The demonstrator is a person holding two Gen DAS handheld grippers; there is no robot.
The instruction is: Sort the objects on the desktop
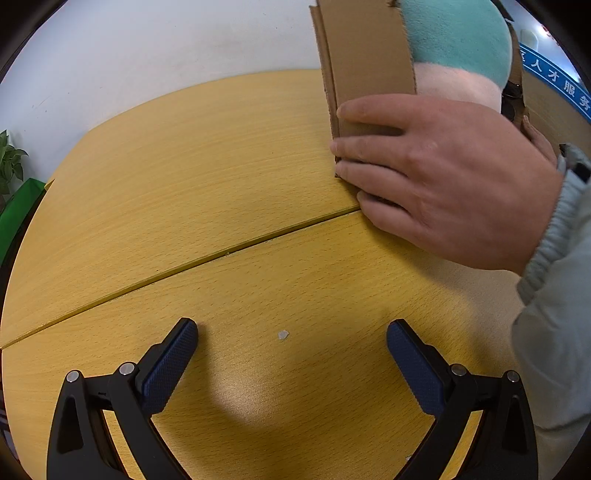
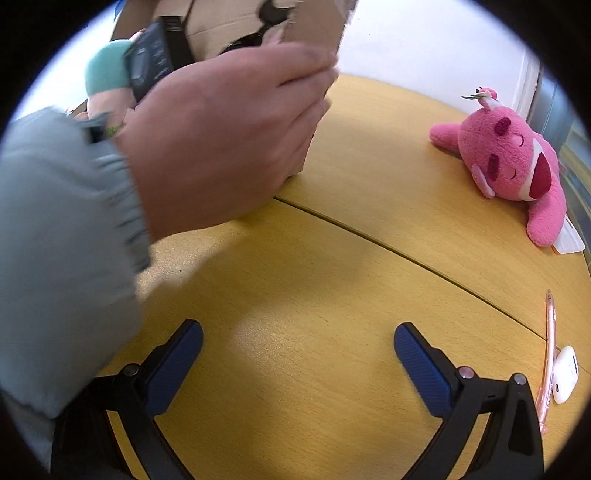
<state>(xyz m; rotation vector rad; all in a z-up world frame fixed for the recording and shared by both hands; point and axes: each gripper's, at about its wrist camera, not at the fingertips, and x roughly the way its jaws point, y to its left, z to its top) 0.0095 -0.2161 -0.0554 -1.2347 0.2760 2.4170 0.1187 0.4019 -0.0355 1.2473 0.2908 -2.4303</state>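
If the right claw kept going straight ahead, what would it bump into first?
Probably nothing on the desk for a while. The right claw is open and empty, with bare wood ahead. Farther on, likely the person's hand on the cardboard box, though depth is unclear.

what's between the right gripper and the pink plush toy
Only bare wooden tabletop with its seam, between the right gripper and pink plush toy, in the right wrist view.
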